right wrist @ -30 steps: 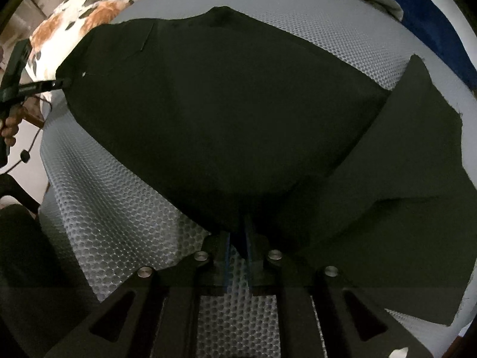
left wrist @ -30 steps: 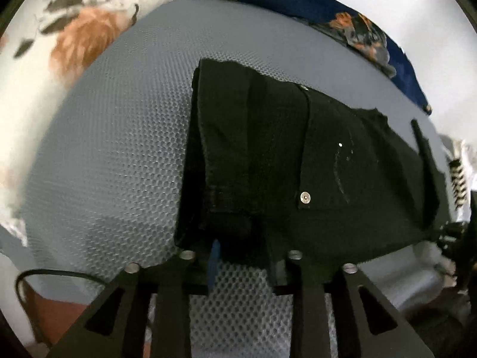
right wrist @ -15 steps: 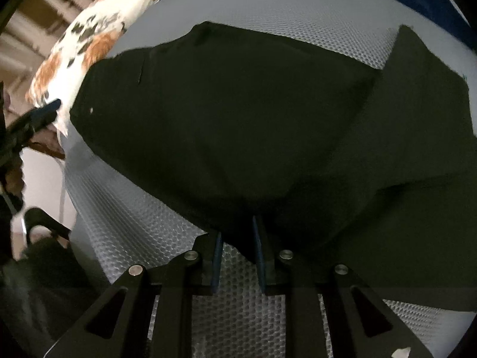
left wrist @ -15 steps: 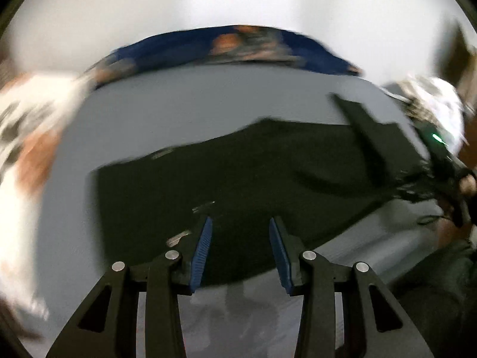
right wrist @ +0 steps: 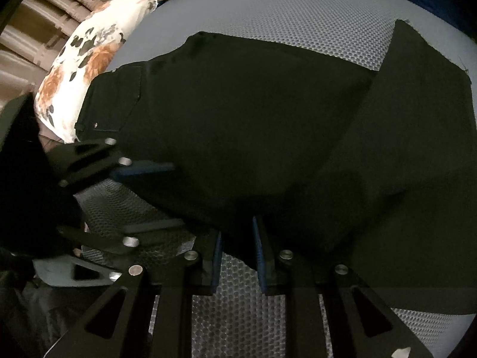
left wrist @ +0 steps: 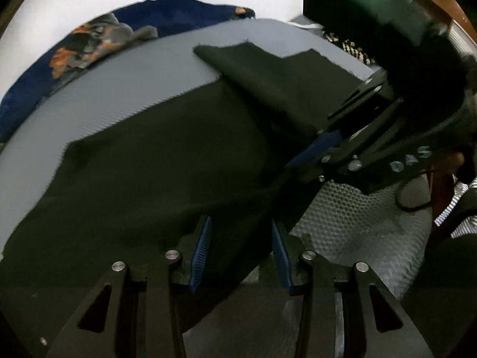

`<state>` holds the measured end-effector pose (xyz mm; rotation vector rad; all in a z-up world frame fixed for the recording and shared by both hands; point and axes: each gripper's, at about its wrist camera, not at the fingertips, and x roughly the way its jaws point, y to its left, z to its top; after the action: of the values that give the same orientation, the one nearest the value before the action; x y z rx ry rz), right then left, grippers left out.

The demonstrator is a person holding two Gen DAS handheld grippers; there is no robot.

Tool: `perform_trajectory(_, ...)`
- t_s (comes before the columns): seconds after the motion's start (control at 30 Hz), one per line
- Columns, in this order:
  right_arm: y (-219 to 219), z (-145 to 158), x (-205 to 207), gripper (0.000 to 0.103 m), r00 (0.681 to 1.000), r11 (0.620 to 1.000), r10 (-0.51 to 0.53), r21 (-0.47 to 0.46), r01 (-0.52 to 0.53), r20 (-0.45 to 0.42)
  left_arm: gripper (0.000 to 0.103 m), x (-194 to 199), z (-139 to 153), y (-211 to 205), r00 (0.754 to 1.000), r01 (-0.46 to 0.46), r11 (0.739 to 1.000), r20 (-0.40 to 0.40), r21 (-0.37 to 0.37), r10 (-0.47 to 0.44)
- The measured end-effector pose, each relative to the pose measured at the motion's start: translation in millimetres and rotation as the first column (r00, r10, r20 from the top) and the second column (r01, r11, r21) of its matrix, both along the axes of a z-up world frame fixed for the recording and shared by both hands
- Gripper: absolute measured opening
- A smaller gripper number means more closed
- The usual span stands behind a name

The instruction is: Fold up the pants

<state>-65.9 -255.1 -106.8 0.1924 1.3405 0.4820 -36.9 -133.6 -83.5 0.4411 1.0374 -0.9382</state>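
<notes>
While the black pants (right wrist: 238,125) lie lengthwise, waistband toward the floral pillow (right wrist: 77,68), both the left gripper (left wrist: 240,253) and right gripper (right wrist: 237,256) straddle their near edge unclenched, the left's jaws having just narrowed.

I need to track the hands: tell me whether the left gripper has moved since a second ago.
Yes. The left gripper has slid along the near edge of the black pants, from the waistband end to beside the right gripper.

Both views are fisheye lenses riding just behind gripper fingers, looking steeply down and close onto the grey mesh surface (left wrist: 125,95). The left-wrist view faces along the black pants (left wrist: 155,161), with the other gripper (left wrist: 322,149) at right of frame. The right-wrist view sees the same pants (right wrist: 253,119), with the left gripper (right wrist: 149,197) entering at lower left.
</notes>
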Motion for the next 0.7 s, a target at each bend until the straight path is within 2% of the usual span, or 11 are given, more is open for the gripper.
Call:
perform_trajectory(0.03, 0, 2, 0, 0.020, 1.000, 1.000, 0.003, -0.006, -0.003, -0.004, 0.028, 1, -6, -5, 1.000, 0.001, 1.000, -0.012, 0.002, -0.001)
perform_trajectory(0.07, -3, 5, 1, 0.021, 1.000, 1.000, 0.006, -0.005, -0.006, -0.014, 0.015, 2, -10, -8, 1.000, 0.000, 1.000, -0.018, 0.008, 0.000)
perform_trajectory(0.17, -19, 22, 3, 0.028, 1.000, 1.000, -0.004, 0.000, 0.004, 0.016, 0.009, 1, -12, -8, 0.999, -0.012, 1.000, -0.034, -0.010, 0.011)
perform_trajectory(0.27, -46, 37, 24, 0.031, 0.994, 0.995, -0.084, -0.052, 0.088, 0.065, 0.009, 2, -10, -4, 0.998, -0.023, 0.999, -0.058, -0.041, 0.020)
perform_trajectory(0.33, -65, 40, 50, 0.032, 0.981, 0.977, -0.169, -0.111, 0.180, 0.099, 0.009, 2, -9, -1, 0.997, -0.030, 0.998, -0.066, -0.053, 0.027)
perform_trajectory(0.4, -81, 38, 83, 0.033, 0.959, 0.946, -0.259, -0.172, 0.276, 0.116, 0.009, 2, -9, 0, 0.997, -0.035, 0.998, -0.075, -0.060, 0.031)
perform_trajectory(0.43, -86, 35, 96, 0.036, 0.950, 0.930, -0.286, -0.204, 0.306, 0.123, 0.009, 3, -9, 0, 0.996, -0.041, 0.997, -0.082, -0.067, 0.036)
perform_trajectory(0.5, -91, 29, 126, 0.038, 0.941, 0.902, -0.309, -0.271, 0.336, 0.139, 0.009, 3, -7, 2, 0.995, -0.046, 0.996, -0.091, -0.079, 0.039)
perform_trajectory(0.67, -90, 4, 197, 0.039, 0.928, 0.847, -0.361, -0.384, 0.367, 0.090, 0.009, 6, -6, 4, 0.993, -0.062, 0.994, -0.111, -0.094, 0.051)
perform_trajectory(0.7, -88, -2, 209, 0.040, 0.924, 0.826, -0.372, -0.424, 0.372, 0.085, 0.009, 7, -6, 4, 0.992, -0.065, 0.993, -0.115, -0.096, 0.054)
